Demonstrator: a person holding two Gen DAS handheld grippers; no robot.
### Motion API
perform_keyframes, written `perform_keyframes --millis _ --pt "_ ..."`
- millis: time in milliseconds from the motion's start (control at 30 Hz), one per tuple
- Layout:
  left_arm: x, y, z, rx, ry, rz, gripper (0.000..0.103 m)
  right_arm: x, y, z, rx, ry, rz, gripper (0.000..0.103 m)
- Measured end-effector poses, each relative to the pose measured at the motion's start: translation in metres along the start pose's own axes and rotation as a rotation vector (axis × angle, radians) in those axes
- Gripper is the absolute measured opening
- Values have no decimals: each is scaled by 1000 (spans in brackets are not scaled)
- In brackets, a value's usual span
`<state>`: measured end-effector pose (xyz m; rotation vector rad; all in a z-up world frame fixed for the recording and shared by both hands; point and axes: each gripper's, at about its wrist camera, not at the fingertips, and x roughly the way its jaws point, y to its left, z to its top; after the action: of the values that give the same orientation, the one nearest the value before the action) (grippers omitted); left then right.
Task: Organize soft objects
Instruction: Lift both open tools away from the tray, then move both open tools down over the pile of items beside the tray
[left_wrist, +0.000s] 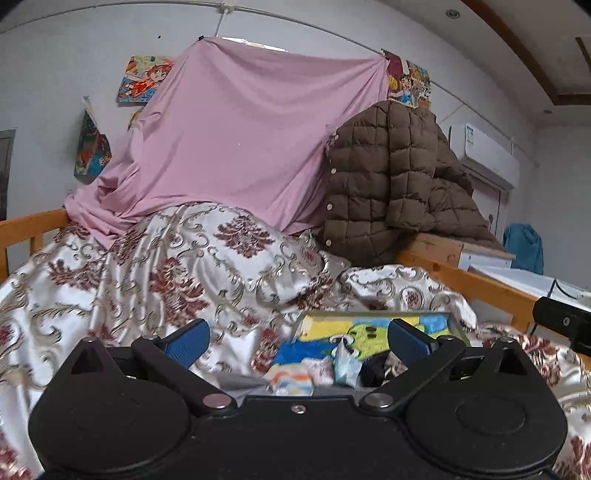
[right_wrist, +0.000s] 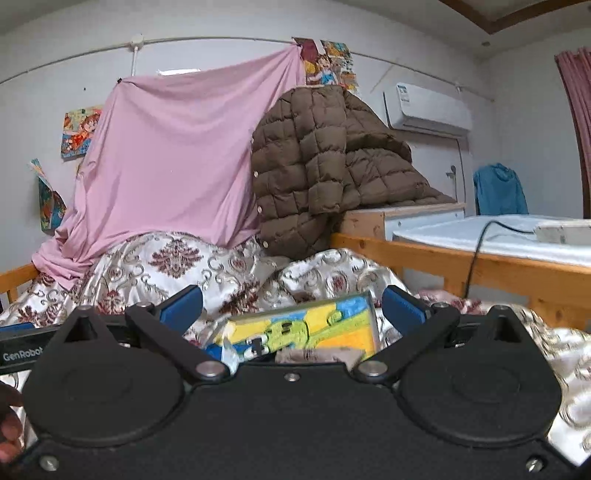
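Hovering over the bed, left hand-held gripper (left_wrist: 297, 341) and right hand-held gripper (right_wrist: 291, 308) both spread apart, empty. Straight ahead at 12 o'clock between the jaws: colourful box (right_wrist: 306, 328) resting on the patterned quilt (left_wrist: 177, 266), small soft items (left_wrist: 295, 369) bunched at its front. Best approached low, pinching one soft piece at a fold, clear of the box rim. Readable only: "GenRobot" at 9 o'clock in the right view.

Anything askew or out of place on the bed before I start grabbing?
Yes. The colourful box sits tilted on the rumpled floral quilt, small soft items jumbled at its front. The brown quilted jacket slumps over the wooden ledge.
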<state>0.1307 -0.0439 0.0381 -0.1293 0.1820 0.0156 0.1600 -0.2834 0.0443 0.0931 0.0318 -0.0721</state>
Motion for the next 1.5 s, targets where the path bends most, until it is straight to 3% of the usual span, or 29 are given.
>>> perform_keyframes --millis 233,433,667,1100,1500 --pt "-29 14 -17 28 40 33 102 -29 -1 -10 2 25 -62 103" --pt "-46 21 -26 31 73 59 102 -54 -4 -21 42 63 -70 103" --pt "-58 19 -44 110 134 100 102 -72 7 -40 -10 144 -59 103" --pt "-53 23 -61 155 273 175 102 -57 46 -56 -148 271 -25 102" --pt "-48 25 -63 154 314 187 102 -38 79 -77 -222 359 13 102"
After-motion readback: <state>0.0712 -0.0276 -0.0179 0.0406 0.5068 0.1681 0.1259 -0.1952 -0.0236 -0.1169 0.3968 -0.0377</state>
